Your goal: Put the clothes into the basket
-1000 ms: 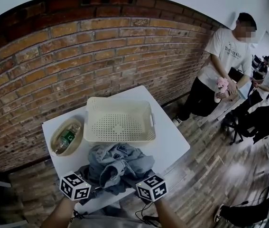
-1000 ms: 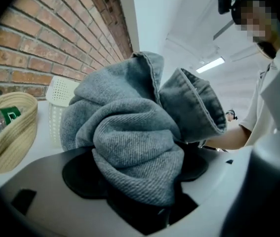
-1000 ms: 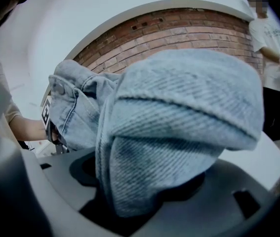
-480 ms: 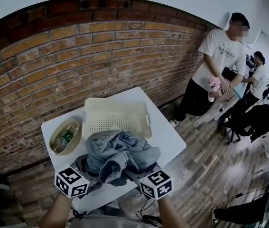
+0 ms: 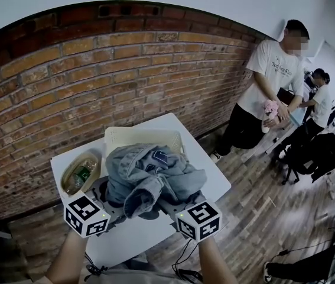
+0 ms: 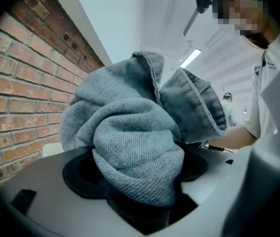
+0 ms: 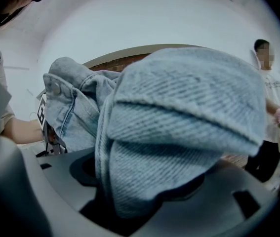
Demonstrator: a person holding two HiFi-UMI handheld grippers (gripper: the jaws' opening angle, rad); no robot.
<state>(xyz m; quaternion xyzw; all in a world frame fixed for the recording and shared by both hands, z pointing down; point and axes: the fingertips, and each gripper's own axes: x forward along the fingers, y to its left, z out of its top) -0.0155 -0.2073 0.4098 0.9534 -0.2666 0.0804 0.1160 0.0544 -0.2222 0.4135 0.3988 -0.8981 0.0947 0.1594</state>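
A bundled blue denim garment [image 5: 151, 177] hangs in the air between both grippers, above the near part of the white table [image 5: 137, 238]. My left gripper [image 5: 109, 204] is shut on its left side; grey-blue folds [image 6: 135, 147] fill the jaws in the left gripper view. My right gripper [image 5: 172, 204] is shut on the right side, where thick denim [image 7: 174, 142] bulges out of the jaws. The cream perforated basket [image 5: 116, 137] stands just beyond, with most of it hidden behind the garment. Both sets of fingertips are buried in cloth.
A wooden bowl [image 5: 68, 179] holding a green-labelled bottle [image 5: 82, 174] sits left of the basket. A brick wall [image 5: 96, 81] runs behind the table. Two people [image 5: 262, 93] stand on the wooden floor at the right, near dark chairs [image 5: 318, 152].
Both grippers have lifted the denim garment off the table and carried it forward, so it now covers most of the basket. The bowl and basket have stayed put.
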